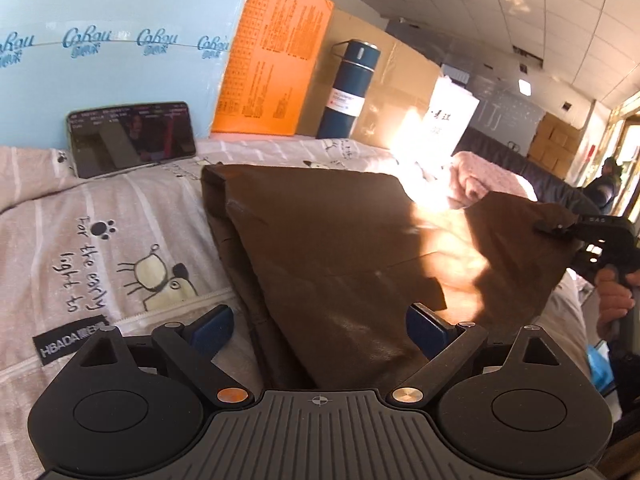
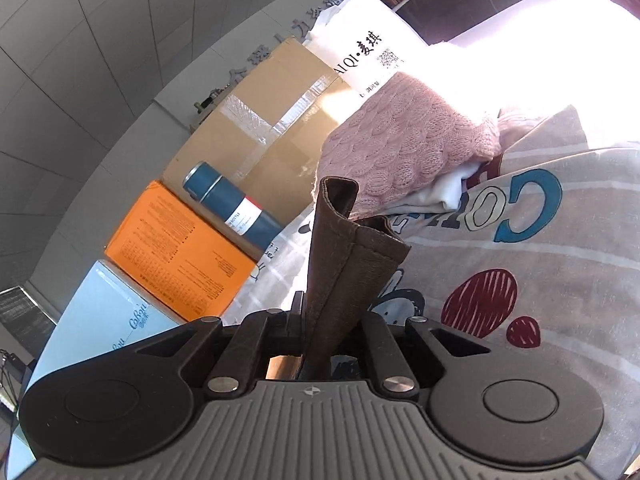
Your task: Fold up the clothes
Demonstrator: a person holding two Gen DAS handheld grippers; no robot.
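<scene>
Right gripper (image 2: 320, 320) is clamped on a hemmed corner of the brown garment (image 1: 320, 248), lifting it off the printed bedsheet (image 1: 100, 240) so I can carry that flap over for a fold. Left gripper (image 1: 320, 328) gapes wide, nothing between the pads, low over the garment's near edge. Left view shows the whole spread and my right hand (image 1: 614, 292); right view shows the pinch close up, plus a pink knit sweater (image 2: 408, 148) behind.
</scene>
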